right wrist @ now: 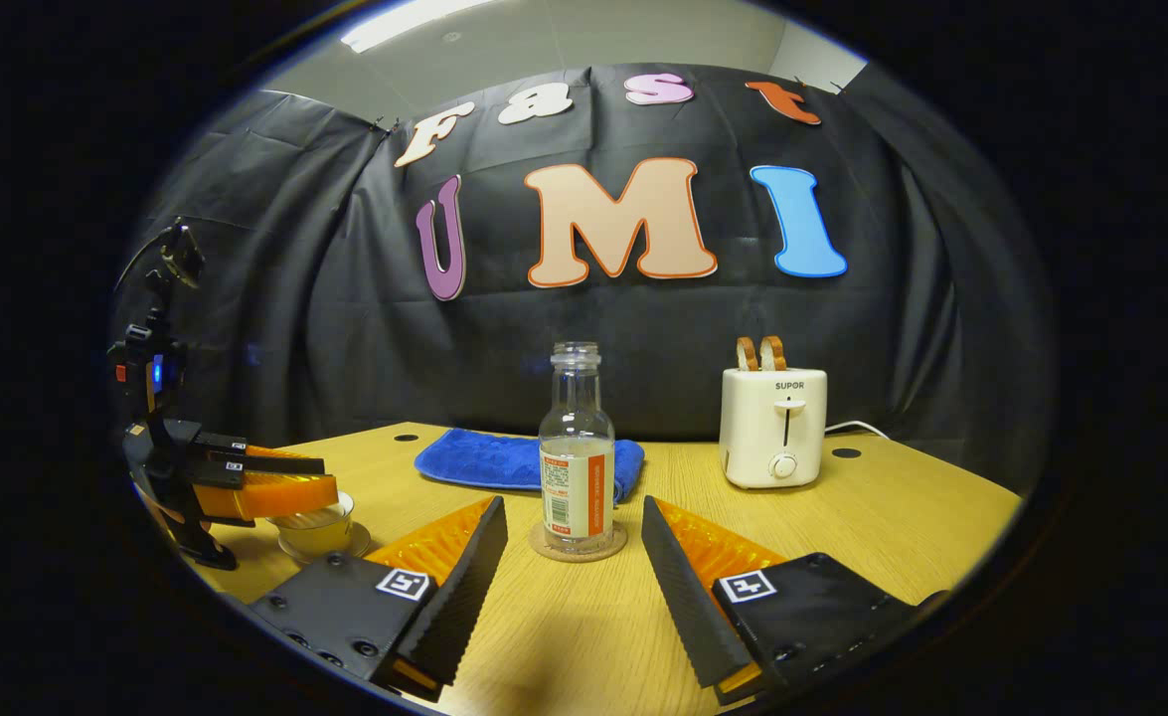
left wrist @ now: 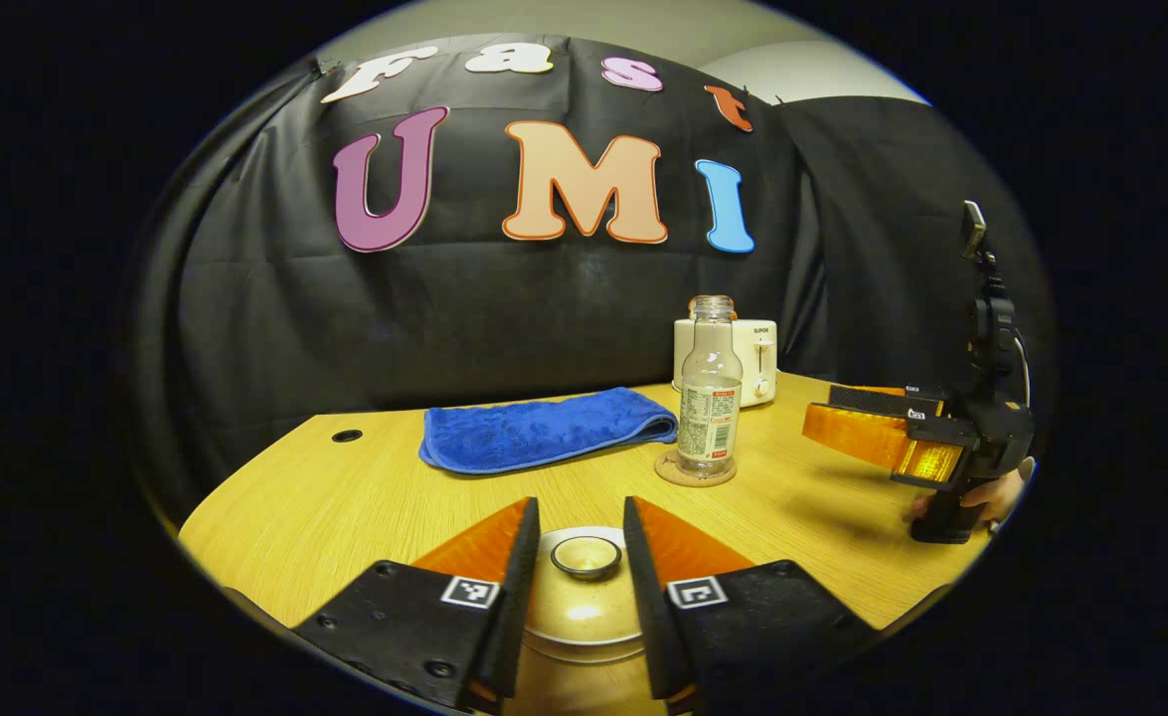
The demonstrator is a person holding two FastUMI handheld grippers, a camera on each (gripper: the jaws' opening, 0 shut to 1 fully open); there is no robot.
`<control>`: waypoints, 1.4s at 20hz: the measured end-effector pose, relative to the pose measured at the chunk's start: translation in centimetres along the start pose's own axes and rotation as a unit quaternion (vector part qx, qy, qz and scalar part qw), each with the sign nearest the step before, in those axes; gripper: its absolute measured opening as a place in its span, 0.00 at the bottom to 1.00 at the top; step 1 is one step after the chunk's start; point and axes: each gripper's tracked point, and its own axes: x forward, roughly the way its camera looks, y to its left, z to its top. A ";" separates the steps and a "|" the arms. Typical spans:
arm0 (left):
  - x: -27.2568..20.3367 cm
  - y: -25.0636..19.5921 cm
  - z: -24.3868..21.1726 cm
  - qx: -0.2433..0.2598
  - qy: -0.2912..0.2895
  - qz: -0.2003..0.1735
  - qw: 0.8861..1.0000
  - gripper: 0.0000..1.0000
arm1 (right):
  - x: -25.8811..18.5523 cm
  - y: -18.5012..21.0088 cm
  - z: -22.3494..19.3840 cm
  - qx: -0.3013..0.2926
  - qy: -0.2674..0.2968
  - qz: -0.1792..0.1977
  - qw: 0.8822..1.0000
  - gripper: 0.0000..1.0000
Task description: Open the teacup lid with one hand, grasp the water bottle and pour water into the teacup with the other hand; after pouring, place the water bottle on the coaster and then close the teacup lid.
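left gripper (left wrist: 581,542): jaws parted, flanking the teacup lid (left wrist: 584,572) and its knob; contact not discernible. lid sits on the teacup (right wrist: 317,525). right gripper (right wrist: 574,545): jaws wide apart, holding nothing, aimed at the water bottle (right wrist: 576,459). bottle: uncapped, upright on the coaster (right wrist: 578,544), at 12 o'clock from those jaws. blue towel (right wrist: 524,461) behind; toaster (right wrist: 773,426) at 2 o'clock; wooden table (right wrist: 892,527) beneath.

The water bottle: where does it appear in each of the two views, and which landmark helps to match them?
Left gripper view: water bottle right of centre, upright on the coaster, toaster close behind.
Right gripper view: bottle at centre, on the coaster, beyond its own open fingers.
Shared landmark: blue towel.
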 end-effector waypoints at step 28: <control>-6.7 7.8 0.9 -0.015 -0.061 0.171 0.983 0.96 | -1.5 -2.4 0.2 -0.001 -0.003 -0.056 0.998 0.89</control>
